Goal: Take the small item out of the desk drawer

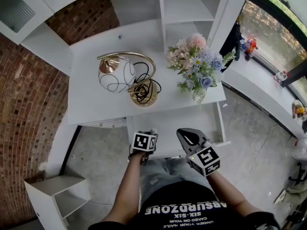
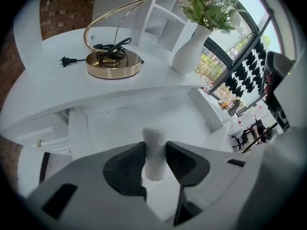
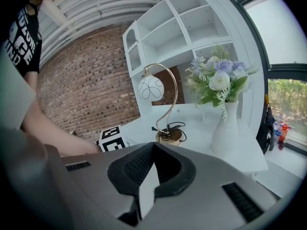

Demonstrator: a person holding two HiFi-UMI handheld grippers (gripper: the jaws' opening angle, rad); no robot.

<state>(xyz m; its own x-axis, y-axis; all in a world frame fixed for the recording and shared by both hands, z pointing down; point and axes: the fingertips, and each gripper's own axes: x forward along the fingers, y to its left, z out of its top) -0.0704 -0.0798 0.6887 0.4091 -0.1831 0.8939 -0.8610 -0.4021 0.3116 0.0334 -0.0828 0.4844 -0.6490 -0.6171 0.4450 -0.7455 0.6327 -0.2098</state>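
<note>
The small item (image 2: 154,137) is a short white cylinder, standing upright between the pads of my left gripper (image 2: 154,146), which is shut on it. It hangs above the white floor of the open desk drawer (image 2: 207,110). In the head view the left gripper (image 1: 146,137) sits over the drawer's (image 1: 221,123) front left part, with its jaws mostly hidden under the marker cube. My right gripper (image 1: 184,135) is beside it to the right, over the drawer front. Its jaws (image 3: 152,146) are shut with their tips touching and nothing between them.
On the desktop (image 1: 91,102) behind the drawer stand a gold lamp (image 1: 127,75) with a coiled black cord and a white vase of flowers (image 1: 199,66). White shelving rises at the back. A low white shelf unit (image 1: 57,195) is on the floor at left, brick wall beyond.
</note>
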